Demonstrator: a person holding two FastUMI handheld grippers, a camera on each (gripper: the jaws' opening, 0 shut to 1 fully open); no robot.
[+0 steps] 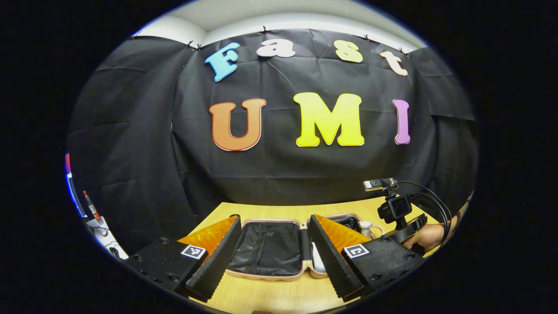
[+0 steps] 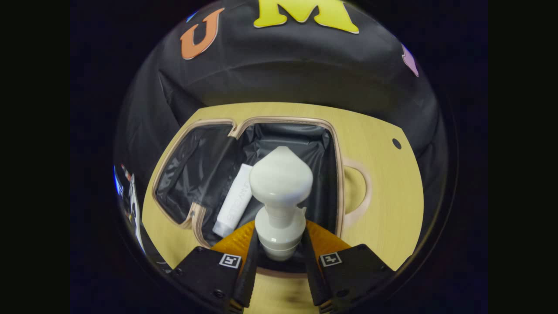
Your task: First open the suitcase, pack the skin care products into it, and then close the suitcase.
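In the left gripper view, the left gripper (image 1: 274,255) was held low over a wooden table (image 1: 279,296), its two fingers spread wide apart with nothing between them. Beyond the fingers, a suitcase (image 1: 268,250) was seen lying open and flat on the table, its dark lining exposed and its pale rim turned upward. A white tube (image 1: 317,261) was glimpsed in the right-hand half of the suitcase, partly hidden behind the right finger. Farther right, the right gripper (image 1: 394,218) was seen above that same half, gripped by a hand (image 1: 429,237), with a white bottle (image 1: 366,228) just beside it.

In the right gripper view, the right gripper (image 2: 279,255) was pictured clamped on the white bottle (image 2: 281,200), both fingers pressed against the sides of its lower part. The bottle was held upright along the fingers, its bulbous cap pointing away from the camera, over the right-hand compartment of the open suitcase (image 2: 335,174). Whether the bottle touched the lining could not be told. The white tube (image 2: 235,198) was seen lying on the dark lining of that compartment, just to the left of the bottle and slanted toward the hinge. The suitcase's looped handle (image 2: 362,187) was seen lying flat on the table (image 2: 388,196) at the right.
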